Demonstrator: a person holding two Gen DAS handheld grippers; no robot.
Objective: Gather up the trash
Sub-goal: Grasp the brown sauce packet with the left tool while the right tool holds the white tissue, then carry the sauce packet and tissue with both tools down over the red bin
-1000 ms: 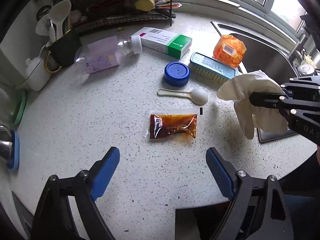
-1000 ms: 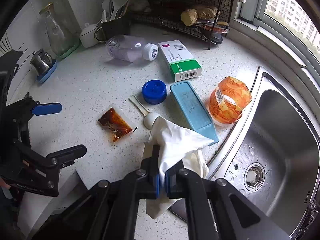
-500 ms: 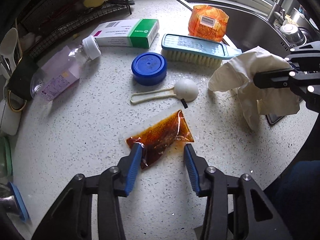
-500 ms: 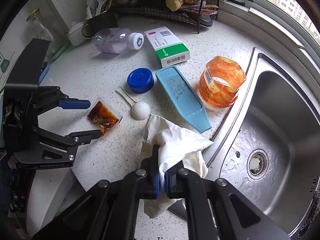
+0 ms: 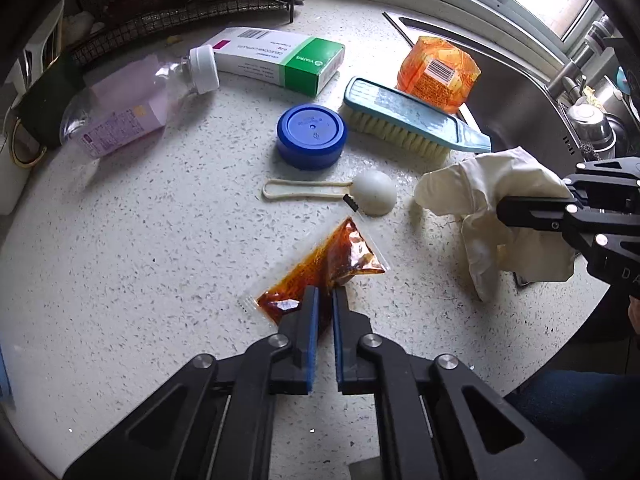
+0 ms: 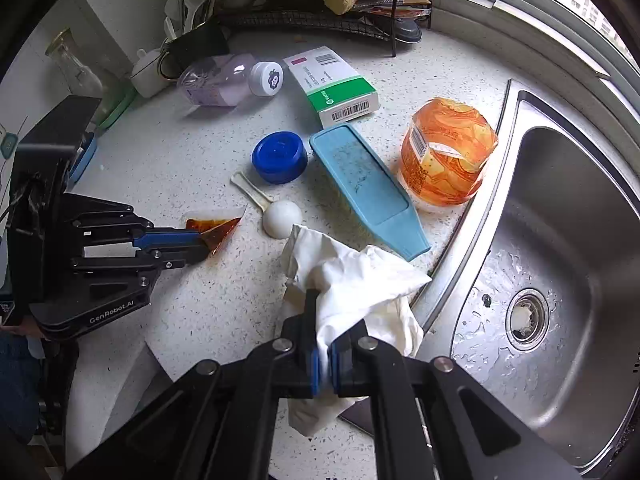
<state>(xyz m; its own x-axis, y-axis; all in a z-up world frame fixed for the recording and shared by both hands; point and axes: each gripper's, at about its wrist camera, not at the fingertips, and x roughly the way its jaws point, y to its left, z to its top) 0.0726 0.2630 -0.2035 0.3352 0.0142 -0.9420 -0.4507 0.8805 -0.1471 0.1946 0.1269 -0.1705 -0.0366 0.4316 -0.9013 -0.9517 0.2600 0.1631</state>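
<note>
A brown sauce packet [image 5: 324, 268] lies on the speckled white counter [image 5: 160, 240]. My left gripper [image 5: 325, 300] is shut on its near edge; in the right wrist view the left gripper [image 6: 202, 242] pinches the packet [image 6: 218, 226]. My right gripper [image 6: 323, 344] is shut on a crumpled white glove [image 6: 352, 280] and holds it above the counter by the sink edge. From the left wrist view the right gripper [image 5: 500, 211] and the glove [image 5: 480, 200] sit at the right.
On the counter lie a white spoon [image 5: 372, 198], blue lid [image 5: 311, 136], blue scrub brush [image 5: 408, 118], orange wrapper [image 5: 438, 72], green-white box [image 5: 280, 60] and a plastic bottle [image 5: 132, 100]. A steel sink [image 6: 560, 280] is at the right, a wire rack [image 6: 320, 12] behind.
My left gripper moved forward over the sauce packet and closed on its near edge. My right gripper kept holding the glove, nearly still.
</note>
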